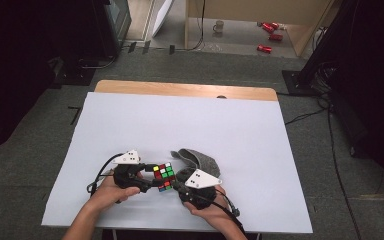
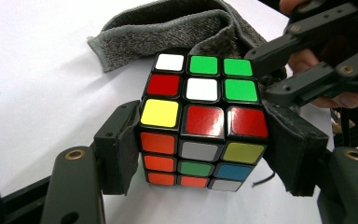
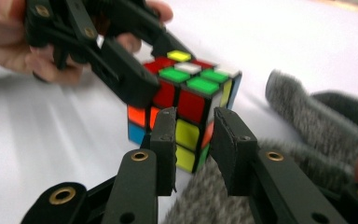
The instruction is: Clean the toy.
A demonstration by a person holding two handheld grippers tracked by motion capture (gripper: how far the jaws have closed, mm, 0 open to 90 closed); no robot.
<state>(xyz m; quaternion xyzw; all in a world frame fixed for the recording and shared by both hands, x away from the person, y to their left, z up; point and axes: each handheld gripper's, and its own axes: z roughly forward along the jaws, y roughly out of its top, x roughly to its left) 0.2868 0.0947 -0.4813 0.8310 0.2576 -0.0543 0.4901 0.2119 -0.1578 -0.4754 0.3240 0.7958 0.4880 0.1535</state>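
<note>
From above, near the table's (image 1: pixel 130 120) front edge, both grippers meet at a Rubik's cube (image 1: pixel 164 177) beside a grey cloth (image 1: pixel 197 158). Left gripper view: left gripper (image 2: pixel 200 154) clamps the cube's sides. Right gripper view: right gripper (image 3: pixel 195 140), jaws narrowly parted, empty, just short of the cube's corner.

We see a cube (image 2: pixel 202 122) with black edges at mid-frame in the left gripper view, its top stickers white, green, red and yellow, its front orange, grey, green and blue. Above it lies a speckled grey cloth (image 2: pixel 168 28) on a white table cover (image 2: pixel 32 88). Both grippers' jaws are black.
</note>
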